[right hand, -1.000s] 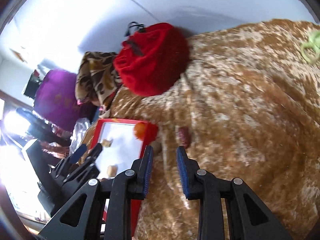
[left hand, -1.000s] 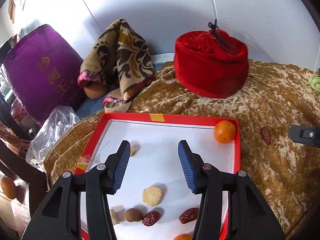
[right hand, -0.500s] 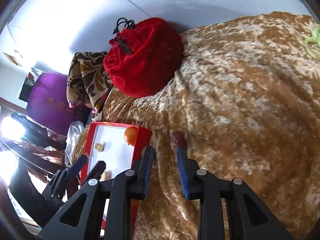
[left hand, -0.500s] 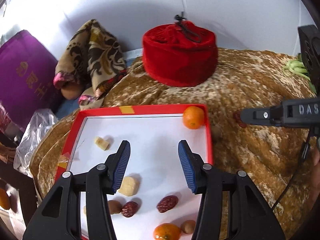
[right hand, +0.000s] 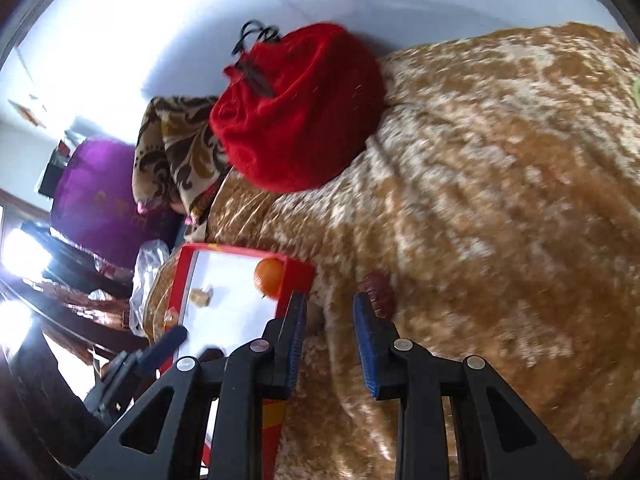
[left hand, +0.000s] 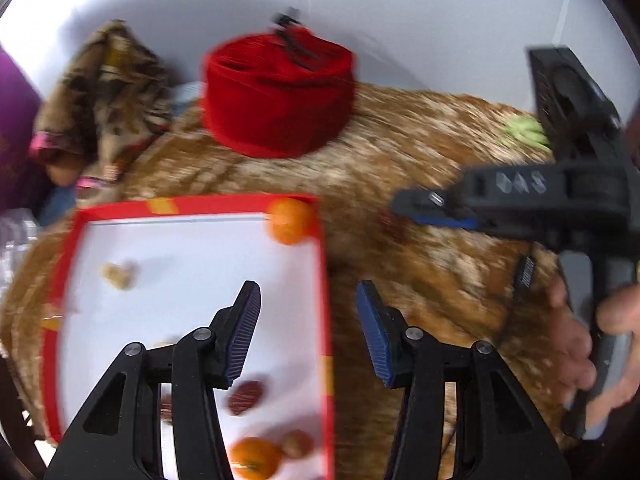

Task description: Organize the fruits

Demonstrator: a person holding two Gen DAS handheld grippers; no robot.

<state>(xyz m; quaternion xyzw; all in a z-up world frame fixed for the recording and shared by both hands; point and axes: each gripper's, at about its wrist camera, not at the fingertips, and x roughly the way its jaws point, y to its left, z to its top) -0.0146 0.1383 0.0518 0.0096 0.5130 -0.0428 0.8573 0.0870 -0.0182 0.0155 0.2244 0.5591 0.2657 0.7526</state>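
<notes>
A red-rimmed white tray (left hand: 324, 264) lies on a golden-brown cloth and also shows in the right wrist view (right hand: 298, 276). It holds an orange (left hand: 289, 220) in its far right corner, a second orange (left hand: 252, 458), a red date (left hand: 246, 392), a brown nut (left hand: 298, 442) and a pale chunk (left hand: 118, 274). A loose red date (right hand: 378, 288) lies on the cloth right of the tray. My left gripper (left hand: 308, 300) is open and empty over the tray's right edge. My right gripper (right hand: 329, 306) is open and empty, just short of the loose date.
A red velvet pouch (left hand: 278, 102) stands behind the tray. A patterned cloth (left hand: 102, 92) lies at the back left beside a purple bag (right hand: 96, 196). A green object (left hand: 524, 130) lies at the far right. A white wall is behind.
My left gripper has swung right, from the tray's middle to its right edge. My right gripper has moved closer to the loose date and has come into the left wrist view.
</notes>
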